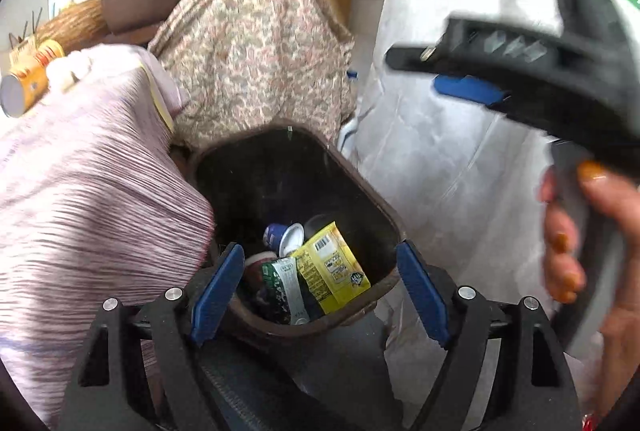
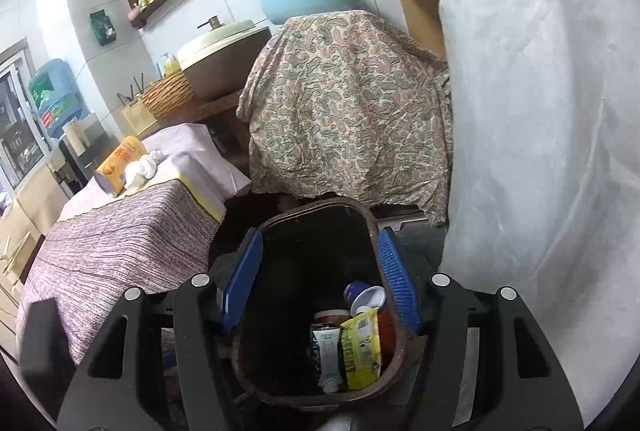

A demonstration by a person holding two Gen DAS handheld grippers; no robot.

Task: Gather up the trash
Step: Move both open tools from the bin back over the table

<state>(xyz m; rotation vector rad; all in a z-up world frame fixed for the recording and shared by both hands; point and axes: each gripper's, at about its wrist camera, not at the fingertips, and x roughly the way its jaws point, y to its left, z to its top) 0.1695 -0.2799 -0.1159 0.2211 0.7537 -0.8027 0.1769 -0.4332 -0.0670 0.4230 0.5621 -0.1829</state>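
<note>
Right wrist view: the counter [image 2: 120,243] under its striped purple cloth stands to the left, and the brown trash bin [image 2: 320,397] sits on the floor just beside it, mouth open toward me. Both my pairs of fingers hang over that bin.

Done, as I judge it: the bin already has a fair pile at the bottom. Biggest piece is a yellow snack wrapper [image 2: 362,351], then a white-and-green tube [image 2: 329,359] touching it, a dark jar with a reddish lid [image 2: 330,315] partly buried under them, and a small blue-and-white cup [image 2: 366,297] tipped on its side behind.

Left: an orange can [image 2: 120,165] lies on its side on the counter, with a crumpled white tissue [image 2: 145,165] touching it. Those two look like the remaining trash, well apart from the bin.

My left fingers [image 1: 320,289] stand wide with nothing between the pads, only the bin below. My right fingers [image 2: 320,283] are also apart and hold nothing; the bin's rim shows between them but I cannot tell that they touch it
</note>
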